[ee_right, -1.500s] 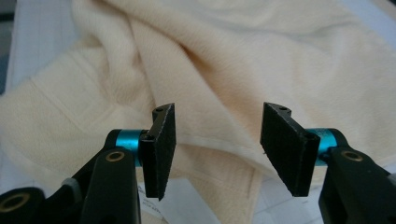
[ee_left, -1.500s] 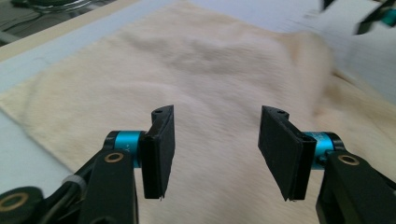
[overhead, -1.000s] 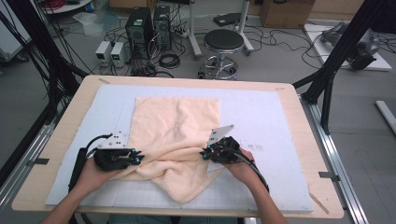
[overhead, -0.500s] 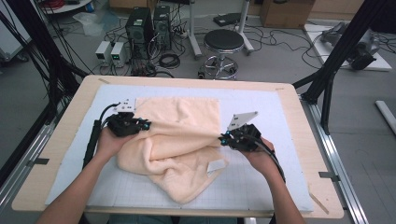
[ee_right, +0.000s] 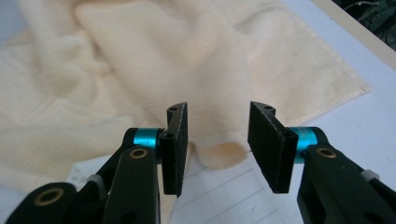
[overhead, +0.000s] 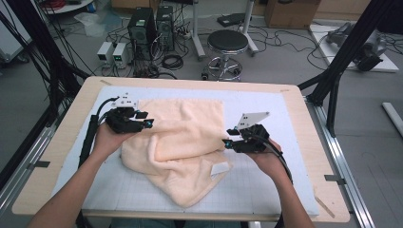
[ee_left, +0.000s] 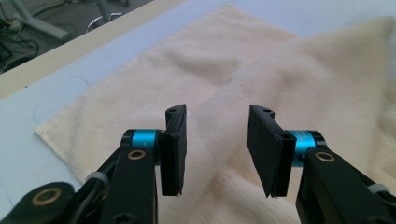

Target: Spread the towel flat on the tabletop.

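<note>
Both the left gripper (overhead: 148, 123) and right gripper (overhead: 227, 142) have just opened their jaws, empty, beside the rumpled towel (overhead: 183, 142) at frame centre; a stool (overhead: 228, 42) stands beyond the worktop (overhead: 304, 118).

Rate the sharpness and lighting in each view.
High view: even, soft light, faint shadows under the towel, slightly grainy. Left gripper view: left gripper jaws crisp, towel behind soft. Right gripper view: right gripper jaws sharp, towel folds mildly blurred, no glare.
</note>
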`<action>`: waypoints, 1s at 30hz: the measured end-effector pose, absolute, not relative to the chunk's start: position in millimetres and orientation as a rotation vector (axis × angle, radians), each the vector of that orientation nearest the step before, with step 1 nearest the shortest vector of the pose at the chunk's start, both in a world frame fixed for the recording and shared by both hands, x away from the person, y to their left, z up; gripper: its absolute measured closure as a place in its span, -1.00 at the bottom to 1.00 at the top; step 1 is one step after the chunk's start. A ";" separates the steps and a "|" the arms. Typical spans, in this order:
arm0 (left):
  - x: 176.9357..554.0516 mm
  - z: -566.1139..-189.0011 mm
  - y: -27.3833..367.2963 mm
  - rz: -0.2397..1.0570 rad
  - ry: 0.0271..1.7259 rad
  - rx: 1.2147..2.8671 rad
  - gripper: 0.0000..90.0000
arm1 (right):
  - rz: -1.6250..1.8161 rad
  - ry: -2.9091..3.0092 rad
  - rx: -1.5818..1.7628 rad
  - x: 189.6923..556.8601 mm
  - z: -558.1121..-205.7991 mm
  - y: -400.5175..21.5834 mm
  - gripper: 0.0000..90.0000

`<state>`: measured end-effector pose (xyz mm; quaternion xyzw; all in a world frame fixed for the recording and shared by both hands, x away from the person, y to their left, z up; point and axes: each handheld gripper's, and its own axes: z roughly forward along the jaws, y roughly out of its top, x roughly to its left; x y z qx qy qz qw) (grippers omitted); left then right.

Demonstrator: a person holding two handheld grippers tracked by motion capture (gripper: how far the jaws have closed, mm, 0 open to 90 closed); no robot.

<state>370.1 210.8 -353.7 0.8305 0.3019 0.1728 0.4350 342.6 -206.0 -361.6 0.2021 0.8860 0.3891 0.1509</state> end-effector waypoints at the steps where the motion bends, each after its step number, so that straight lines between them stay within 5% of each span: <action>1: 364.1 -353.7 211.9 0.427 0.739 2.067 0.28 | 1.120 2.549 0.544 336.1 -363.5 -205.6 0.27; 15: 265.4 -394.6 229.6 0.392 0.701 2.040 0.16 | 1.083 2.652 0.465 304.9 -407.8 -198.1 0.32; 25: 263.5 -428.2 214.9 0.283 0.671 2.209 0.07 | 1.035 2.765 0.495 311.3 -428.8 -195.1 0.25; 30: 279.2 -429.6 202.4 0.282 0.693 2.218 0.32 | 1.080 2.794 0.486 308.9 -433.2 -193.7 0.74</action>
